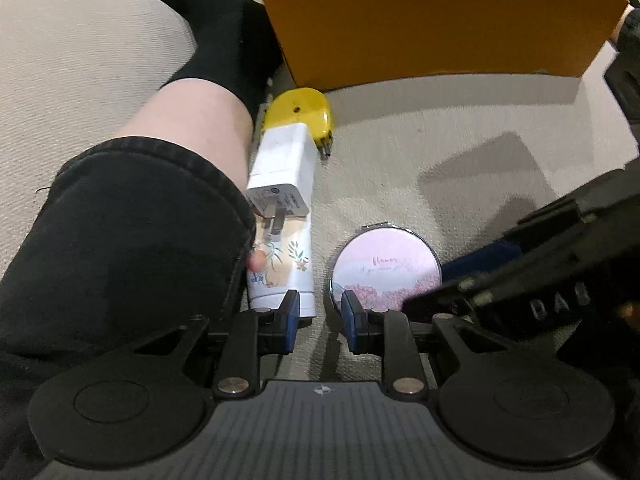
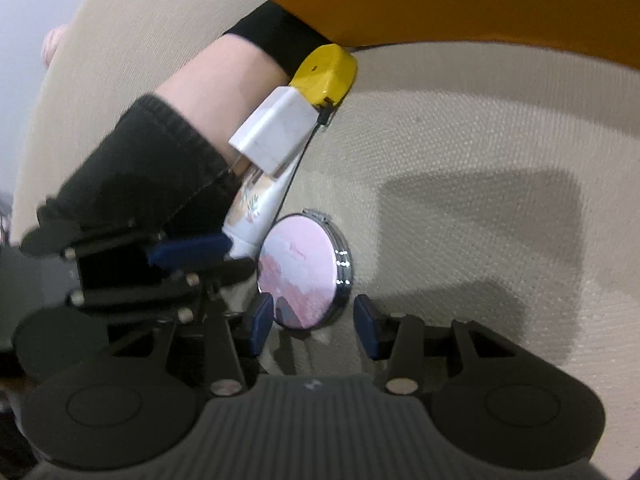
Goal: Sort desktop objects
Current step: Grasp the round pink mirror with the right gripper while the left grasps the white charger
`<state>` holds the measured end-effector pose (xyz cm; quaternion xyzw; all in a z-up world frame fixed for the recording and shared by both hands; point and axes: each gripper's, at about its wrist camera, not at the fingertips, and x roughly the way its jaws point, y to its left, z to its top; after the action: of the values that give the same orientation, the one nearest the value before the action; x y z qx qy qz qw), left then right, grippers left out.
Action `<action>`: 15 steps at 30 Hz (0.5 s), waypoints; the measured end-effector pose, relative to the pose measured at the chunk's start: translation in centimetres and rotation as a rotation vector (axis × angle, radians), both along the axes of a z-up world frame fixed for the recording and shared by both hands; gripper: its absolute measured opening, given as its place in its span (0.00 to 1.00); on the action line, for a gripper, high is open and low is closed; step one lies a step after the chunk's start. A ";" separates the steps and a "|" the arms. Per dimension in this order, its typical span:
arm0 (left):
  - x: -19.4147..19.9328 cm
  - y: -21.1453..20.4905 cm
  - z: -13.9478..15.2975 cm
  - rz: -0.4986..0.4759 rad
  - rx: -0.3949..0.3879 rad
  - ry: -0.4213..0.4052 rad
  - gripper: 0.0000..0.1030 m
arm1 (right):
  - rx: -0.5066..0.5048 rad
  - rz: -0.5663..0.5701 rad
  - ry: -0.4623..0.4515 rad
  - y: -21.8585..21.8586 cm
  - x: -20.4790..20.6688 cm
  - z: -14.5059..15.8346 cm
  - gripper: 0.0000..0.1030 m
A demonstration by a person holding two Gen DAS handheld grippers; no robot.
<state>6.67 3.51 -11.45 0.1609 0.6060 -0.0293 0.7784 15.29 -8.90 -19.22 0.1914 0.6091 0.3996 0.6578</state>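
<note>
Blue pads on the right tool (image 2: pixel 314 326) stand apart with nothing pinched, and right off their tips, just ahead, lies the round pink mirror (image 2: pixel 306 270), flat on the beige cloth surface (image 2: pixel 480 140), its lower rim dipping into the gap between the pads. That's the relation to watch: the mirror sits dead ahead of the right tool, a shade toward its left pad, and being round it offers no long axis to line up with, so my read is that any approach across the rim would do. Over on the left tool (image 1: pixel 320 320), the pads are closer together yet empty too, hovering over bare cloth between two things: the white tube (image 1: pixel 284 264) just off its left pad and the mirror (image 1: pixel 386 270) just off its right. The tube's long axis runs away from that tool toward the orange box (image 1: pixel 420 20), with a white charger (image 1: pixel 282 168) resting on its far part and a yellow plug (image 1: pixel 300 110) beyond, all tight against the person's leg. From the left view the right tool's dark frame crowds in over the mirror's right side, so I'd judge the right hand nearer to the mirror and the left better placed for the tube. The box waits well beyond, open side up.
</note>
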 end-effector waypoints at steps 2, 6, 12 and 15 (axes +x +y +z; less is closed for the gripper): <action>0.0 0.0 -0.2 -0.008 -0.001 0.013 0.26 | 0.039 -0.034 0.047 -0.4 0.3 -0.6 0.46; 0.4 0.2 -1.2 0.010 -0.036 0.060 0.20 | 0.103 -0.078 0.100 -0.8 0.6 -1.3 0.44; 0.0 0.5 -1.1 0.023 -0.046 0.043 0.17 | 0.097 -0.094 0.088 -0.3 0.6 -1.3 0.19; -0.6 0.4 -0.4 0.008 -0.058 0.005 0.17 | 0.085 -0.098 0.038 -1.2 0.4 -0.2 0.17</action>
<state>6.09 3.87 -11.89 0.1357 0.6075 -0.0441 0.7814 15.68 -10.10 -19.45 0.2563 0.5941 0.3886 0.6560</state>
